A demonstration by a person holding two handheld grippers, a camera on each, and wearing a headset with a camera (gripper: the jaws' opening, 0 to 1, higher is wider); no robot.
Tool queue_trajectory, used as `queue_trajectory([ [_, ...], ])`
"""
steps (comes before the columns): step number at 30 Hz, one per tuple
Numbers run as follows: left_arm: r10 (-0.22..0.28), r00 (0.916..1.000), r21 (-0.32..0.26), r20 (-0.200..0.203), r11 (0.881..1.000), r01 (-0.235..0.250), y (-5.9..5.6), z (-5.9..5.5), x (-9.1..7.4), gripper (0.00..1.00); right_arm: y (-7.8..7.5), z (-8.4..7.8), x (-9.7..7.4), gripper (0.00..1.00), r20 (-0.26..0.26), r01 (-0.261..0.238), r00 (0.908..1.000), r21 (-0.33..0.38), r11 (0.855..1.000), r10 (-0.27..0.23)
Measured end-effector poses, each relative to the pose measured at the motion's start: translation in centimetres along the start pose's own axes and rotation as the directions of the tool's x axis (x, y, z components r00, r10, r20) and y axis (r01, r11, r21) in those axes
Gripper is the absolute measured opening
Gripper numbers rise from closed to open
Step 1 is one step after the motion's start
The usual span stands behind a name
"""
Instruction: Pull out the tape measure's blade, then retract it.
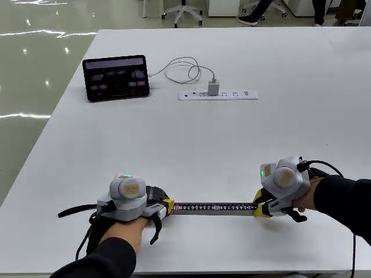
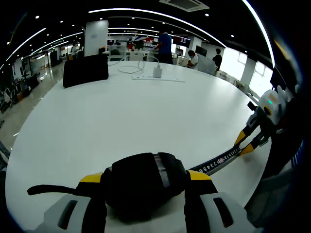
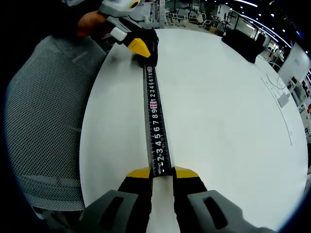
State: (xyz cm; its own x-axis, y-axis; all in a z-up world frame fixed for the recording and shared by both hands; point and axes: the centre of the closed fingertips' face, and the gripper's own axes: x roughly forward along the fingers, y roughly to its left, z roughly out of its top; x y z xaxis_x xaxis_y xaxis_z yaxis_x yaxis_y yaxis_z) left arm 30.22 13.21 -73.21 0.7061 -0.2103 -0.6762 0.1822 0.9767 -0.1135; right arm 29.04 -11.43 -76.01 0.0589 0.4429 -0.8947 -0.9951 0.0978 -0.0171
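Table smooth, matt; tape measure case black plastic, slight sheen; blade smooth, printed.

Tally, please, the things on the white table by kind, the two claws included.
Black tablet: 1
White power strip: 1
White charger plug with cable: 1
Black tape measure, numbered blade drawn out: 1
Grey yellow-tipped claws, left claw and right claw: 2
Total: 6

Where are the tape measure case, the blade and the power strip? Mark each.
tape measure case [image 2: 146,183]: left gripper view, middle of black housing.
blade [image 3: 156,121]: right gripper view, numbered face.
power strip [image 1: 237,94]: head view, socket end.
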Motion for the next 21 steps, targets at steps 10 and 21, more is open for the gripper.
queue_trajectory([
  [10,-0.001,1.0,-0.001,0.0,1.0,0.001,0.04,-0.03,0.02,0.6,0.02,0.47,0.31,0.12,0.008,0.0,1.0,0.001,1.0,0.0],
  [21,-0.007,1.0,-0.006,0.006,1.0,0.007,0.04,-0.02,0.03,0.6,0.08,0.91,0.57,0.12,0.018,0.001,0.9998,0.003,1.0,-0.001],
])
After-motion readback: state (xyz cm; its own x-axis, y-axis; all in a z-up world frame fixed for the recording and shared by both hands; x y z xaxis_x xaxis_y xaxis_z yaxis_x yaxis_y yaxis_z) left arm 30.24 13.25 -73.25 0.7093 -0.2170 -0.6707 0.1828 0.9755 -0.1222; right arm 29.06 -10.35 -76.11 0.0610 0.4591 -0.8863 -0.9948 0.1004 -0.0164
